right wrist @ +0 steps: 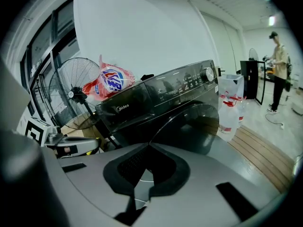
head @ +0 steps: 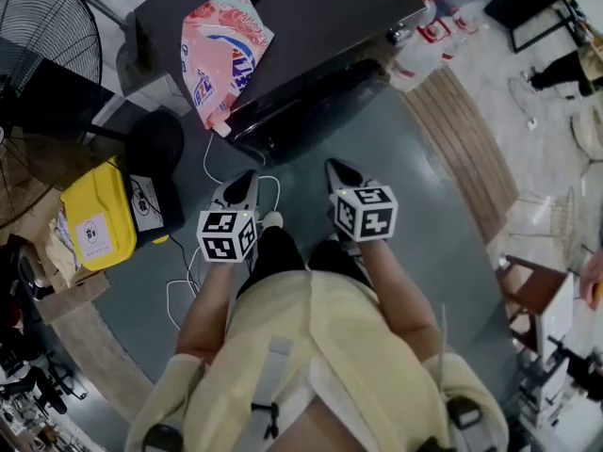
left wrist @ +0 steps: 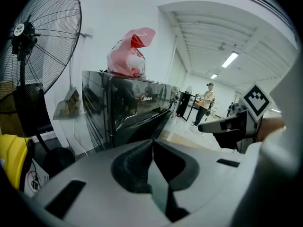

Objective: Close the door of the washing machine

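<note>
The person holds the left gripper (head: 247,181) and the right gripper (head: 339,169) side by side ahead of the torso, near each other but apart. Both point forward and downward, and the left forearm (head: 209,298) and right forearm (head: 403,292) reach out behind them. Each pair of jaws is pressed together with nothing between.

Head view overhead (washing machine (head: 330,17) shared)
</note>
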Demonstrator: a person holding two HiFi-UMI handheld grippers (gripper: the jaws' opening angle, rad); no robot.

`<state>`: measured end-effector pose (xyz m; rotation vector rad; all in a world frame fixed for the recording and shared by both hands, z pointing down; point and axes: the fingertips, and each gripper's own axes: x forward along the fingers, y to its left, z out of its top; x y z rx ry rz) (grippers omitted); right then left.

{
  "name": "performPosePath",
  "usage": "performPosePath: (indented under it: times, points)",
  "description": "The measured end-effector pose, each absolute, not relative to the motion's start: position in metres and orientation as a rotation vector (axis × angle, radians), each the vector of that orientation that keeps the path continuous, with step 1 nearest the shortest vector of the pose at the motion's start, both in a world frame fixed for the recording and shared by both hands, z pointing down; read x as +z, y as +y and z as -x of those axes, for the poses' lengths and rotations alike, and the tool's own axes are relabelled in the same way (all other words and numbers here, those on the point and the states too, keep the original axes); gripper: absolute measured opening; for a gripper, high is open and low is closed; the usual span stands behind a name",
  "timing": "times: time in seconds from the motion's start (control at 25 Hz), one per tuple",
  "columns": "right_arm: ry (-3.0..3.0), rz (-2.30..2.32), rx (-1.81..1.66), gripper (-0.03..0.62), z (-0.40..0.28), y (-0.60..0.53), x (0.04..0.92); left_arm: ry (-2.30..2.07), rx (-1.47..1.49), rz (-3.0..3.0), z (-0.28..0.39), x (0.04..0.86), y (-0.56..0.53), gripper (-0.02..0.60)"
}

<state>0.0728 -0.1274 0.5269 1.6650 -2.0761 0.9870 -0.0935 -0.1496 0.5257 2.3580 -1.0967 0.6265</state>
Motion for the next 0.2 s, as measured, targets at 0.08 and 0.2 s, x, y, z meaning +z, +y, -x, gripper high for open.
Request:
performPosePath:
  times: [0.08, 0.2]
  points:
    - [-2.077, -1.671, 0.988, 0.003, -0.0731, -0.1262, 0.5261, -1.085, 0.628, -2.362, 0.0900, 0.5254, -0.1497, 0.008]
    - [-2.077, -1.681, 0.993, 0.003, -0.0724, -0.1233, 0.5255, -1.067, 0.636, -2.370, 0.0850, 0.5252, -0.1494, 0.008]
